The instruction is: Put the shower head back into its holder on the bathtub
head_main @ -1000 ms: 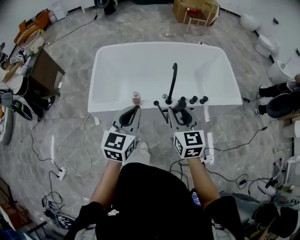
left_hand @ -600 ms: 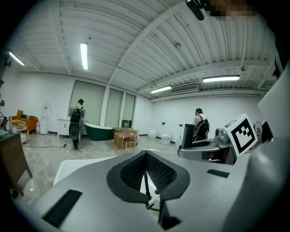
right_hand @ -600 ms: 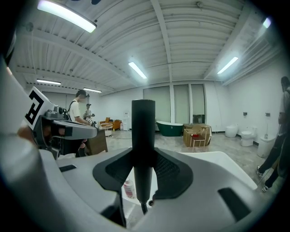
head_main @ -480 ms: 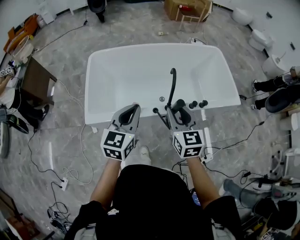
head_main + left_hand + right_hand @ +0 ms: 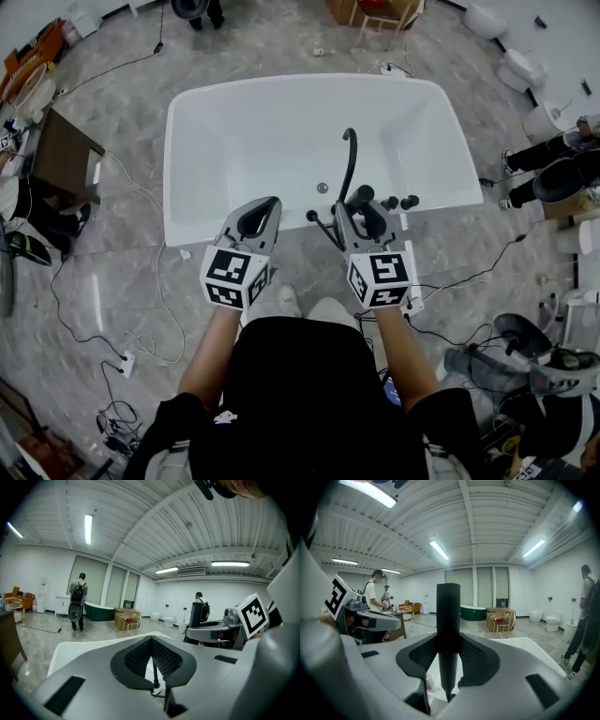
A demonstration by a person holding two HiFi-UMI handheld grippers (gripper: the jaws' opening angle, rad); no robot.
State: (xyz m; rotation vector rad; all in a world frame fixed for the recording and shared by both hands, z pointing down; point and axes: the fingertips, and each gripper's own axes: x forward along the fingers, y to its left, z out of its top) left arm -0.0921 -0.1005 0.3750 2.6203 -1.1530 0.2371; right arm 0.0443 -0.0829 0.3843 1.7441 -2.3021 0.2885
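Only the head view gives you the layout: the white bathtub (image 5: 174,178) fills the 12 o'clock half of the picture, with a black curved spout (image 5: 350,161) rising off its near rim and a row of black knobs (image 5: 397,202) at 3 o'clock of that. The shower head (image 5: 360,198) is not in any holder. It's up in the right gripper (image 5: 367,216), just over the near rim, at 6 o'clock of the spout.

You can't read the grip from up there, but the right gripper view nails it: both pads are clamped on the shower head (image 5: 448,606). It's a plain matte black cylinder standing upright, narrowing a bit towards the bottom where something thin hangs off it.

In its own view the left gripper (image 5: 151,641) has its jaw tips together, with nothing caught between them. In the head view it (image 5: 260,210) sits at 9 o'clock of the right one.

The gripper views also show the room at eye level: a dark green tub (image 5: 473,612), a cardboard box (image 5: 499,619), and a person with a backpack (image 5: 77,603).
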